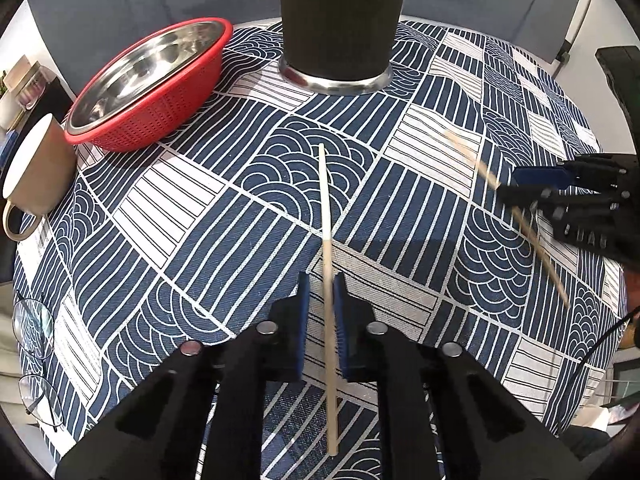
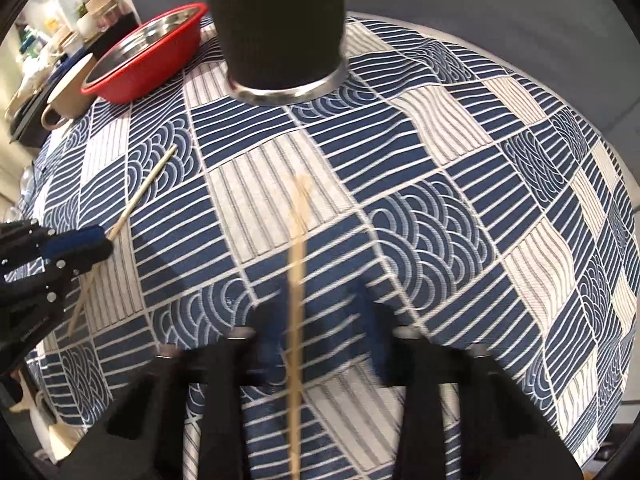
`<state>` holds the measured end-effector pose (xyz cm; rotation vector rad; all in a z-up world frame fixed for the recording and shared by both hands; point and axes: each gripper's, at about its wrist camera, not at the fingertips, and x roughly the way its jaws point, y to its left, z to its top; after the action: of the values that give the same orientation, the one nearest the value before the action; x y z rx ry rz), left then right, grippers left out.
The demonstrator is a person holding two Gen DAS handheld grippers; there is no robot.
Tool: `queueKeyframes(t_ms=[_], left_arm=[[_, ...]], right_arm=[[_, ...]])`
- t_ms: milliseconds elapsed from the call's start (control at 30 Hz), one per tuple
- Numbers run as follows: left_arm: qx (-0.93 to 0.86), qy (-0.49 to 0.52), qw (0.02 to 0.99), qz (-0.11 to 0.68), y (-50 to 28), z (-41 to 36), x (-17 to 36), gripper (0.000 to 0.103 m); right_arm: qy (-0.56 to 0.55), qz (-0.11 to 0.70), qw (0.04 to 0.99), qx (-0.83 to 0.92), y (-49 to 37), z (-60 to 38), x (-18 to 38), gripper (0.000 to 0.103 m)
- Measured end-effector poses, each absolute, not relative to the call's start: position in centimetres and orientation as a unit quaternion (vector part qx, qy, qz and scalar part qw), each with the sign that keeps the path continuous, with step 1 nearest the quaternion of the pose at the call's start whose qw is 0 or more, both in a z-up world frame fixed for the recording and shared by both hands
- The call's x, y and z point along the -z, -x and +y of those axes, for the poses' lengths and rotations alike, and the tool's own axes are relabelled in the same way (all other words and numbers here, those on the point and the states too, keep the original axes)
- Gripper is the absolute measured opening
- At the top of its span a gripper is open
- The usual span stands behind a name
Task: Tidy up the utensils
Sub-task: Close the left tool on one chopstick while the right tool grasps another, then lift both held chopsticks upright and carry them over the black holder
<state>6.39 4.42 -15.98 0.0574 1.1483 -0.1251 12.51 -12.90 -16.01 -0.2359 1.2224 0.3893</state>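
Each tongs, left (image 1: 320, 280) and right (image 2: 316, 300), pinches one light, stiff, slippery chopstick (image 1: 326, 216) mid-shaft, frame centre.

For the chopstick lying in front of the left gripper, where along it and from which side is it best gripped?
Grip the chopstick partway along its shaft, not at a tip, coming from above with one pad on each long side. It is thin, straight and lies flat on the tablecloth, so only its sides offer purchase. The left gripper already straddles it this way, closed on the shaft.

The black cup (image 1: 338, 20) is cropped on top; right chopstick (image 2: 297, 280) blurred.
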Motion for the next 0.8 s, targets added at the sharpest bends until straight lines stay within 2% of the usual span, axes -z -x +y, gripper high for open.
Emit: queueKeyframes(t_ms=[33, 100, 433, 800], left_arm=[[0.060, -0.024, 0.837, 0.543, -6.4, 4.5, 16.0, 0.007], [0.062, -0.009, 0.835, 0.546, -6.5, 4.8, 16.0, 0.005], [0.059, 0.024, 0.827, 0.558, -6.5, 5.9, 15.9, 0.005], [0.050, 0.047, 0.850, 0.522, -8.2, 8.0, 11.6, 0.005]], right_arm=[[0.104, 0.571, 0.794, -0.177, -12.7, -13.3, 16.0, 0.007], [0.081, 0.582, 0.790, -0.177, -13.3, -14.3, 16.0, 0.004], [0.018, 0.604, 0.777, -0.177, -14.5, -17.0, 15.3, 0.004], [-0.013, 0.553, 0.816, -0.170, -17.6, -19.9, 9.7, 0.004]])
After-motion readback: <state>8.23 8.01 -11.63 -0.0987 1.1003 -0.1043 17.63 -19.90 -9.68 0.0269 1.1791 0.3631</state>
